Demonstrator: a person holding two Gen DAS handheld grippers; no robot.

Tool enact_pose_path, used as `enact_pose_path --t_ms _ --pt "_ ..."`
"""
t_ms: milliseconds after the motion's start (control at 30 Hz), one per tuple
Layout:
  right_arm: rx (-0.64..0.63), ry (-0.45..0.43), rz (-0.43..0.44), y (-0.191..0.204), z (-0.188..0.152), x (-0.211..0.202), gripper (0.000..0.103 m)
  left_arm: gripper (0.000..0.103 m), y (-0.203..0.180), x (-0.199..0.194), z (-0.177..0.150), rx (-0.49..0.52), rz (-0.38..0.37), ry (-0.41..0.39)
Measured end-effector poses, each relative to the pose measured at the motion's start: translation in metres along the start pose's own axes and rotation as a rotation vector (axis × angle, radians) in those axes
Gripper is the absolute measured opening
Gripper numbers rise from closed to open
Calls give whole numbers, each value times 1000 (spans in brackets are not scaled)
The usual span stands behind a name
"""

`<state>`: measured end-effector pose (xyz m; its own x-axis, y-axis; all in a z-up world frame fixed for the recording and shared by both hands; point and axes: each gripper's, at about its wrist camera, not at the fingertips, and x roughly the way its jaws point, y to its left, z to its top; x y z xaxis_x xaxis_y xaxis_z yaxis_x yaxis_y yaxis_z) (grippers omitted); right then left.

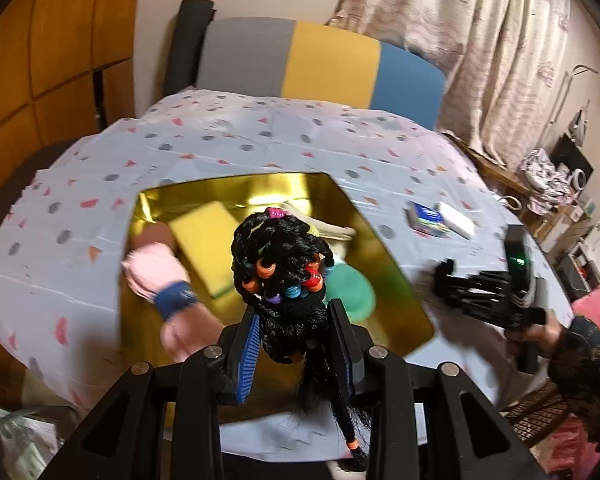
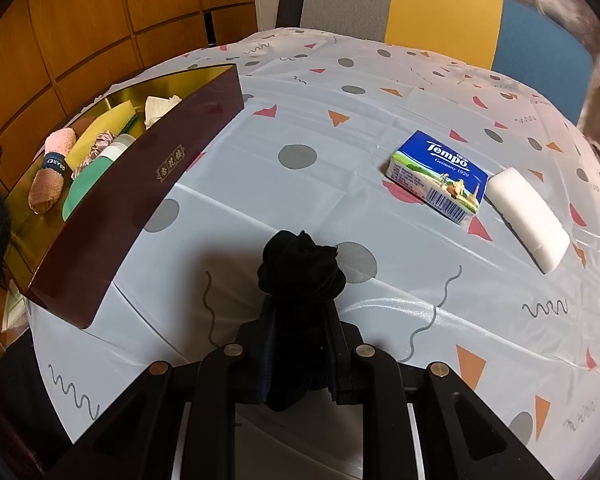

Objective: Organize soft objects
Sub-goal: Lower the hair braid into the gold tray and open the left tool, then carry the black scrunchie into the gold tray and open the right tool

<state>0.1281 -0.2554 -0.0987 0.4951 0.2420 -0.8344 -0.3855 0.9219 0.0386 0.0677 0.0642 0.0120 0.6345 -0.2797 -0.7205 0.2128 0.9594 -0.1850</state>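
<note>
My left gripper is clamped on a black braided hairpiece strung with coloured beads, holding it above the gold-lined box. Inside the box I see a rolled pink towel near its left wall, a yellow sponge beside it and a green pad toward the right wall. My right gripper is pinched on a bundle of black cloth over the table's near edge, beside the box's dark red outer wall. A blue tissue pack and a white block lie touching toward the table's right edge.
</note>
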Motion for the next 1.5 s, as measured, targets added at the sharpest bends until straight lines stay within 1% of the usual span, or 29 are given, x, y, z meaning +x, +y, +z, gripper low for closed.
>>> enact_pose_path --t_ms 133,267,333,367,400,467,533,600,700,800,833,933,1033,1100,1333,1433,1500 --pt "4 0 2 0 1 0 20 32 8 12 15 23 23 1" --pt "7 -1 4 -1 1 1 20 32 5 42 37 105 49 35" --pt "9 -1 4 -1 1 1 20 33 4 57 44 131 62 46" --pt "9 0 4 -1 1 1 20 33 4 68 49 141 67 65" --pt "10 0 5 -1 2 1 20 33 4 77 53 141 78 76" --pt "9 0 5 -1 2 1 20 33 3 93 62 142 65 100" --pt "8 0 5 -1 1 1 20 33 1 107 67 145 83 112" --pt "8 0 6 -1 2 1 20 33 -3 120 72 154 81 122" --pt "10 1 8 -1 2 1 20 34 -1 140 77 130 87 143" --pt "9 2 8 -1 2 2 20 37 4 155 79 104 127 160" --pt "9 2 7 -1 2 2 20 39 6 157 79 90 134 164" --pt "9 2 9 -1 2 2 20 44 15 150 79 32 116 156" --pt "9 2 7 0 2 2 20 44 17 134 77 9 124 124" --pt "8 2 4 0 2 2 20 44 15 119 72 -4 145 99" --pt "2 0 -6 2 3 2 20 44 -2 73 43 -19 173 30" --pt "1 -1 -9 2 3 2 20 44 -7 58 29 -30 194 14" --pt "1 -2 -11 2 3 2 20 45 -9 50 20 -46 189 10"
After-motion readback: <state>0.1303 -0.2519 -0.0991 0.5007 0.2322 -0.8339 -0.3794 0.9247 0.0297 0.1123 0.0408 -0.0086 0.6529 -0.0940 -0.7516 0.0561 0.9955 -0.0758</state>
